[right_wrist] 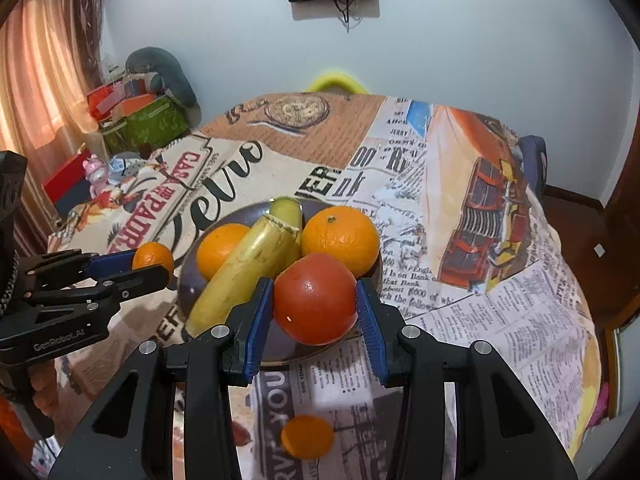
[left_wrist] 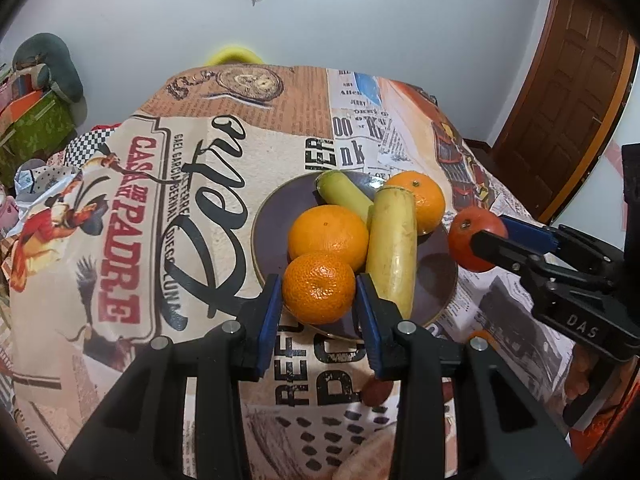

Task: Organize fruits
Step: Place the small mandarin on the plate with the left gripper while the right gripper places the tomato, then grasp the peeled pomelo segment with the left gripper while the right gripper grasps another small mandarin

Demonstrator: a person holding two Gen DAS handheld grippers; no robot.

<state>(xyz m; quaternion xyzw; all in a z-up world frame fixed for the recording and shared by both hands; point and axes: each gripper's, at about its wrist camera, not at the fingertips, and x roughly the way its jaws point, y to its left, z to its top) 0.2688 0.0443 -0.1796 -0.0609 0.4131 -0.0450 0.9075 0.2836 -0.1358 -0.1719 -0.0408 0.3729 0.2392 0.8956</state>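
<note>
Left wrist view: left tongs (left_wrist: 318, 294) clamped around mandarin (left_wrist: 319, 288), right tongs (right_wrist: 316, 300) around tomato (right_wrist: 315, 298).

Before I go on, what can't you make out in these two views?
- Left view: a round fruit on the cloth, half hidden under the left gripper.
- Left view: the plate's near rim, behind the mandarin.
- Right view: whether the tomato in the right gripper touches the plate.
</note>
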